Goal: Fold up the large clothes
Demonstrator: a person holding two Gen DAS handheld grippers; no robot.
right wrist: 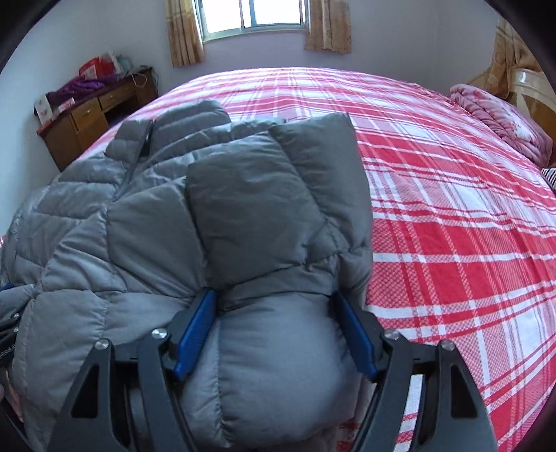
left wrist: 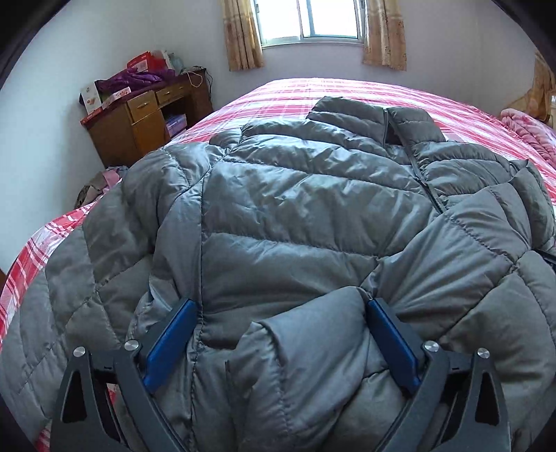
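Observation:
A grey quilted down jacket (left wrist: 299, 194) lies front-up on the bed, collar toward the window and its zip running down the middle. My left gripper (left wrist: 281, 306) stands wide over the near hem, a loose fold of jacket between its blue pads (left wrist: 173, 340) without being squeezed. In the right wrist view the jacket's right sleeve (right wrist: 257, 208) is folded over the body. My right gripper (right wrist: 274, 295) has a puffy bulge of jacket (right wrist: 278, 361) filling the gap between its blue pads (right wrist: 196, 330), which press into it on both sides.
The bed has a red and white plaid sheet (right wrist: 451, 215), bare to the right of the jacket. A pink quilt (right wrist: 500, 121) is bunched at the far right. A wooden desk (left wrist: 146, 118) with boxes and purple cloth stands by the left wall. A curtained window (left wrist: 312, 21) is behind.

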